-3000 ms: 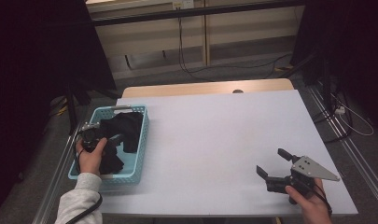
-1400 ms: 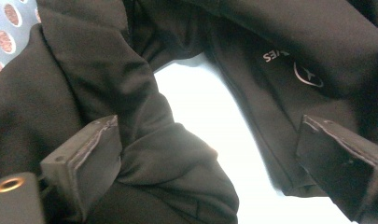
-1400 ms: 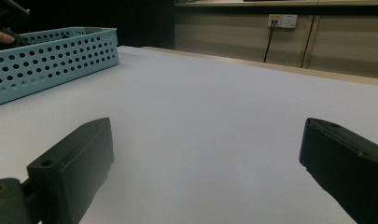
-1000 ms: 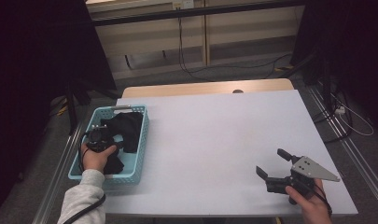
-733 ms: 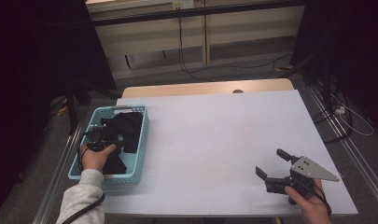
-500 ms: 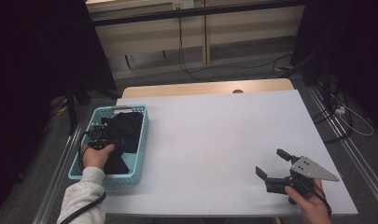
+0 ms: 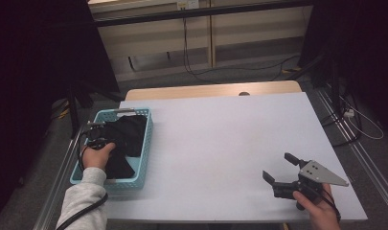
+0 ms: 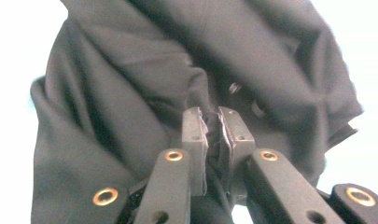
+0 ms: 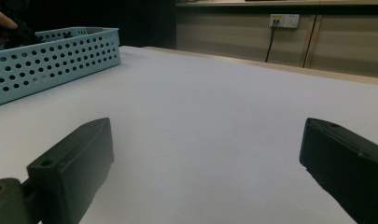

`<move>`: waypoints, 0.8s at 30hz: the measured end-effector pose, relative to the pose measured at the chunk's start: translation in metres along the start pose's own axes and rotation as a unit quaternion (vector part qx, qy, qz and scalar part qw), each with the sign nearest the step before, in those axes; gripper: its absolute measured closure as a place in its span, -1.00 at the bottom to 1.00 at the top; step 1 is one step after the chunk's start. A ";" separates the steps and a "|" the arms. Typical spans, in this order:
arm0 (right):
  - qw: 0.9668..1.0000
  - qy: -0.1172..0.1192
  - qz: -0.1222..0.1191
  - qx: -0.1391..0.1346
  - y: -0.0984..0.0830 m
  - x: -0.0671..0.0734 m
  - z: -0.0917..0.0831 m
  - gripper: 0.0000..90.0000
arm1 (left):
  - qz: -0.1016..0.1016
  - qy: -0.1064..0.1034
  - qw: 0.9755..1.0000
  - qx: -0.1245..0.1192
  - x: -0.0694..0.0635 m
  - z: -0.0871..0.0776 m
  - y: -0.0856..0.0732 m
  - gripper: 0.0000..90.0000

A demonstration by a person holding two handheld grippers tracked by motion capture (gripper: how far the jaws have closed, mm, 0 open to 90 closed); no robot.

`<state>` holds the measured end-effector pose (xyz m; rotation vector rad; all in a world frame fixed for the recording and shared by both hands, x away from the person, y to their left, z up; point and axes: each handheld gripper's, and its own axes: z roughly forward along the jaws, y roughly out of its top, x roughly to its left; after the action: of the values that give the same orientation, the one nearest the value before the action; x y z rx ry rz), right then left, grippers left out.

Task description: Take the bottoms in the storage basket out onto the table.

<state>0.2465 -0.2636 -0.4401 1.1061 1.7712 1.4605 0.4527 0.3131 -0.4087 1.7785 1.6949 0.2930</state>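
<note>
A black cloth (image 7: 130, 135) lies bunched in a light blue perforated basket (image 7: 148, 140) at the table's left edge. My left gripper (image 7: 100, 140) reaches into the basket; its jaws have just been closing, and in the left gripper view the pads (image 8: 194, 126) pinch a fold of the cloth (image 8: 130, 88) between them, so the left gripper (image 8: 213, 116) is shut on it. My right gripper (image 7: 278, 166) rests near the front right of the white table (image 7: 220, 143). It stands open, and its jaws (image 9: 207, 140) hold nothing.
In the right gripper view the basket (image 9: 56, 56) stands far off to the left across the bare white tabletop. A strip of wooden table edge (image 7: 211, 91) runs along the far side, with cables and a wall socket behind it.
The left hand has shifted slightly toward the cloth inside the basket. The right hand and its gripper have stayed in place.
</note>
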 end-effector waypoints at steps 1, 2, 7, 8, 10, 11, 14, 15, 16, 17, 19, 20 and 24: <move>1.000 0.000 0.000 0.000 0.000 0.000 0.000 -0.95 | 0.002 -0.007 1.000 -0.002 0.000 -0.003 0.003 0.83; 1.000 0.001 0.001 0.000 0.000 0.001 0.000 -0.95 | -0.004 -0.012 1.000 -0.011 -0.002 -0.004 0.005 0.83; 1.000 0.000 0.001 0.001 0.000 0.000 0.000 -0.95 | 0.002 -0.021 0.999 -0.046 -0.010 -0.012 0.019 0.83; 1.000 0.000 0.002 0.001 0.000 0.000 0.000 -0.95 | 0.002 -0.025 0.998 -0.050 -0.010 -0.013 0.021 0.84; 1.000 0.001 0.001 0.000 0.000 0.000 0.000 -0.95 | -0.002 -0.026 0.998 -0.056 -0.013 -0.012 0.025 0.84; 1.000 0.000 0.001 0.000 0.000 0.000 0.000 -0.95 | -0.002 -0.025 0.998 -0.064 -0.015 -0.011 0.027 0.84; 1.000 0.001 0.002 0.001 0.000 0.000 0.000 -0.95 | 0.002 -0.027 0.997 -0.075 -0.021 -0.010 0.031 0.84; 1.000 0.001 0.002 0.000 0.000 0.000 0.000 -0.95 | 0.005 -0.030 0.997 -0.077 -0.023 -0.009 0.031 0.84; 1.000 0.001 0.001 0.001 0.000 0.000 0.000 -0.95 | 0.008 -0.030 0.997 -0.076 -0.024 -0.007 0.031 0.84; 1.000 0.002 0.002 0.001 0.000 0.000 0.000 -0.95 | 0.011 -0.028 0.997 -0.073 -0.024 -0.004 0.030 0.84; 1.000 0.003 0.001 0.002 -0.001 0.000 0.000 -0.95 | 0.014 -0.028 0.997 -0.066 -0.024 0.002 0.026 0.83; 1.000 0.003 0.001 0.002 -0.001 0.000 0.000 -0.95 | 0.013 -0.028 0.997 -0.066 -0.024 0.004 0.025 0.83; 1.000 0.003 0.001 0.002 -0.001 0.000 0.000 -0.95 | 0.015 -0.032 0.998 -0.060 -0.023 0.010 0.020 0.80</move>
<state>0.2461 -0.2637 -0.4407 1.1069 1.7790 1.4638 0.4715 0.2890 -0.3983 1.7081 1.5738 0.3410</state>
